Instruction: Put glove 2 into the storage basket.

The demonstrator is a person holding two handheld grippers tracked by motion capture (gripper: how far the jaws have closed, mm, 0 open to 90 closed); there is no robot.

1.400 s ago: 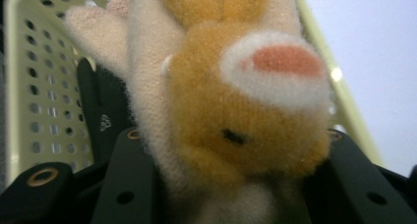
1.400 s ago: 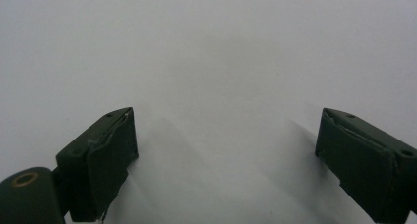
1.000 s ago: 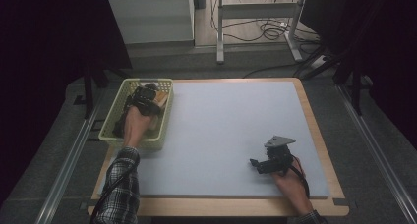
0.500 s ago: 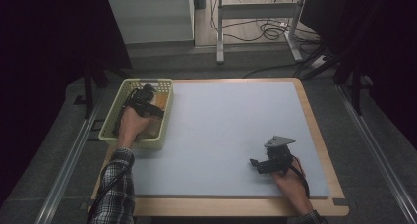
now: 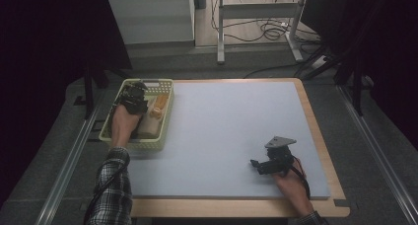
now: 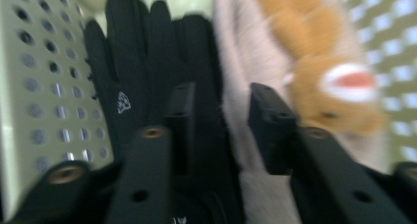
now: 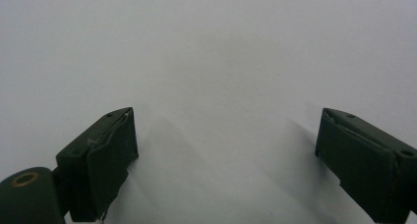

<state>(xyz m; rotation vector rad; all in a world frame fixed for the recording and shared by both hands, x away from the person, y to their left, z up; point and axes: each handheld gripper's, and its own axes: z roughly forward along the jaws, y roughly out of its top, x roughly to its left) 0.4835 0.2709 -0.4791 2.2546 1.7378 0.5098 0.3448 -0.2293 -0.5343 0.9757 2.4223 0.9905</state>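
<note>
"Where's the left gripper [image 5: 134, 95] got to?"

"Down in the pale green perforated basket [image 5: 143, 145], at the far left corner of the table [image 5: 236, 207]. The person's left hand [image 5: 123, 124] reaches in over the near wall, with the checked sleeve trailing back."

"And what's in there?"

"From the left gripper view, a black glove [image 6: 133, 62] lies flat with its fingers pointing away, hard against the holed wall. Just beside it is a pale knitted cloth [image 6: 241, 62], and on that cloth sits an orange-brown plush toy [image 6: 334, 86] with a red mouth patch. From above, the toy [image 5: 156, 110] is towards the basket's right wall."

"Has the claw got hold of anything?"

"The left gripper [image 6: 219, 94] has just been closing, and its jaws are drawn in narrow now. In the gap I see the black glove and the edge of the pale cloth where the two meet. The picture is smeared, so I can't tell whether the pads are pinching either one."

"What about the other side?"

"The right gripper [image 5: 256, 167] rests low on the blue-grey mat [image 5: 231, 121], near the front right, well apart from the basket. The right hand [image 5: 291, 180] is behind it and the grey three-cornered plate is on top. In its own view the right gripper [image 7: 226, 135] is spread wide, with bare mat between the jaws."
</note>
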